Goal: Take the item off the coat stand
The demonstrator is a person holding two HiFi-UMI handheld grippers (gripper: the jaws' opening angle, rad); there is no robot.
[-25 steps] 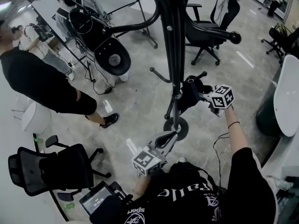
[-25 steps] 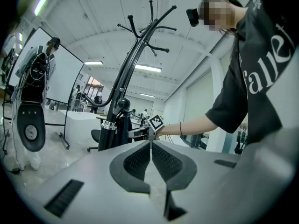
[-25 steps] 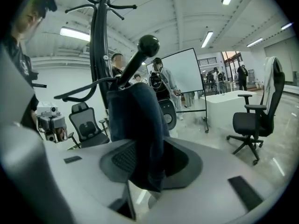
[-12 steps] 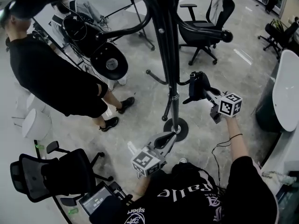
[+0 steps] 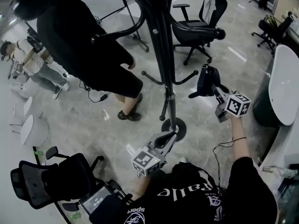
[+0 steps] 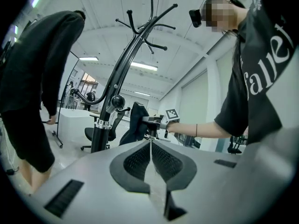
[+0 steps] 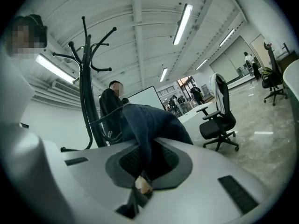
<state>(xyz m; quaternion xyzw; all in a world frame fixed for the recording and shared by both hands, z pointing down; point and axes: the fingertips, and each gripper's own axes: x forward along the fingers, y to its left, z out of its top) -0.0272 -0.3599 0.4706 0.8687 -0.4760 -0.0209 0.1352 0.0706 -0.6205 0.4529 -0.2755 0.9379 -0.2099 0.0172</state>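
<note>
Head view: grips dark cloth item [image 5: 205, 80] in right gripper [image 5: 215, 88], clenched hard on it, out to the right of coat stand [image 5: 164, 45]. Looks like a cap, not sure. Sits just beside the tip of a low hook [image 5: 189, 76], apparently clear of it, with no contact visible. Held out at arm's reach, probably to keep the fabric from snagging on that hook. Parks left gripper [image 5: 169, 135] low near the stand base [image 5: 180, 129], not touching as far as can be told. Likely just kept out of the way, with no job here. Passes close behind the stand: person in black [image 5: 88, 45], worth watching on any swing that way.

Left gripper view: pressed together at the pads, nothing between. Looks past them to the stand pole and, further right, the item dangling from the right gripper, with open air between item and pole. Judged off the stand.

Right gripper view: pinches a fold of dark blue cloth deep between the pads, the rest bulging up over the jaws. Grabbed by an edge fold, probably since soft fabric offers nothing firmer. Leaves the stand behind at left, apart from the cloth. Judged nearly done, only carrying away left.
</note>
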